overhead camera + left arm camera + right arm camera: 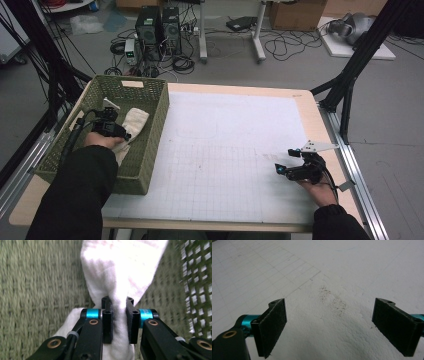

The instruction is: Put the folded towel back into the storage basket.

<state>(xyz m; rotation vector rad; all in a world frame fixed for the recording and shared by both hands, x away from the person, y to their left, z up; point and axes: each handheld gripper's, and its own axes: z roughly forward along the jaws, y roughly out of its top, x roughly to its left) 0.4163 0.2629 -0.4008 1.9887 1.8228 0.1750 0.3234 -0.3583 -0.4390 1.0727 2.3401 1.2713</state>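
A white cloth (137,119) lies in the green woven basket (161,117) at the table's left. My left gripper (120,132) reaches down into the basket, shut on the cloth. In the left gripper view the pads pinch a bunched fold of the cloth (120,270) at my left gripper (119,307), with the basket's woven floor (37,290) behind. My right gripper (280,169) rests low over the white gridded mat (225,150) near the table's right front. In the right gripper view my right gripper (330,301) stands open, nothing between its jaws.
The mat (287,265) carries a patch of dark specks (333,300) just ahead of the right jaws. The wooden table edge (320,125) runs along the right, with a black frame leg (347,100) beside it. Computers (157,30) and cables sit on the floor beyond.
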